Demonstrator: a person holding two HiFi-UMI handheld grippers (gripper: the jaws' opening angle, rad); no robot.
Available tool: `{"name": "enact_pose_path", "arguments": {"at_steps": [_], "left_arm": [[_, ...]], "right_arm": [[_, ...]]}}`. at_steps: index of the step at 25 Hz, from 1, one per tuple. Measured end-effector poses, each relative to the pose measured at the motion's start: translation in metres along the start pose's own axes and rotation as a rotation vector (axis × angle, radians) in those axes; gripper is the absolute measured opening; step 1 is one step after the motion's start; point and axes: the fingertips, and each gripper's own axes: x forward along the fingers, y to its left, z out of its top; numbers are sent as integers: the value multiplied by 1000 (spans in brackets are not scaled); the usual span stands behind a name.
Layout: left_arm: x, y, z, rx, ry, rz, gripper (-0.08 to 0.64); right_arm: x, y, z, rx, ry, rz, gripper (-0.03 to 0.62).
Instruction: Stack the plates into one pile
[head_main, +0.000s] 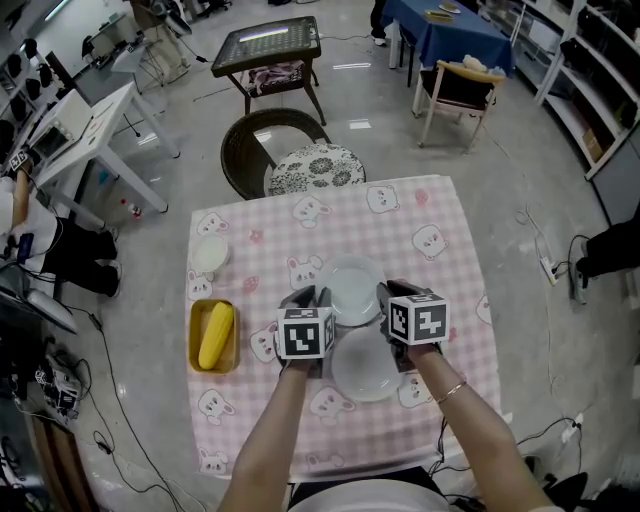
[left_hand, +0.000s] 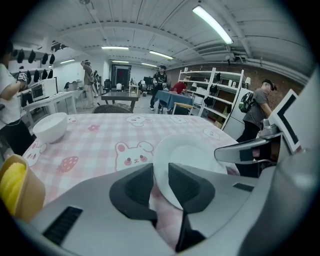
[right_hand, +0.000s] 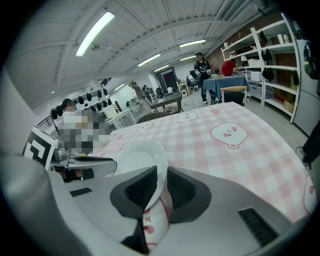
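2 white plates are seen on the table (head_main: 440, 215). The far plate (head_main: 350, 283) lies about the middle of the cloth, and the near plate (head_main: 366, 368) lies just beside it, closer to the near edge.

The far plate is taken from both sides. Its left rim is pinched between the jaws of the left gripper (head_main: 305, 297), and its right rim is pinched between the jaws of the right gripper (head_main: 392, 294). In both gripper views the white rim fills the gap between the pads. Whether the plate is already clear of the cloth cannot be told.

The step in hand is judged to be the lift of the far plate onto the near plate. It is best done with both grips even, so that the plate is held level and not twisted between the 2 grippers. It should be raised above the near plate's rim, brought straight towards the near edge, centred, and lowered flat before either grip is let go.

A bowl (head_main: 210, 255) and a tray (head_main: 195, 345) with a corncob (head_main: 216, 335) stand by the left edge, well apart, and need not be disturbed.
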Motion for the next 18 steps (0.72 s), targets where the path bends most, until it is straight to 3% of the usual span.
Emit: {"name": "enact_pose_path", "arguments": {"at_steps": [10, 18], "left_arm": [[-37, -11, 32, 32, -106, -11, 77], [-96, -28, 40, 67, -184, -41, 64]], "right_arm": [[-39, 11, 29, -31, -121, -20, 54], [-91, 35, 22, -40, -169, -29, 52]]}}
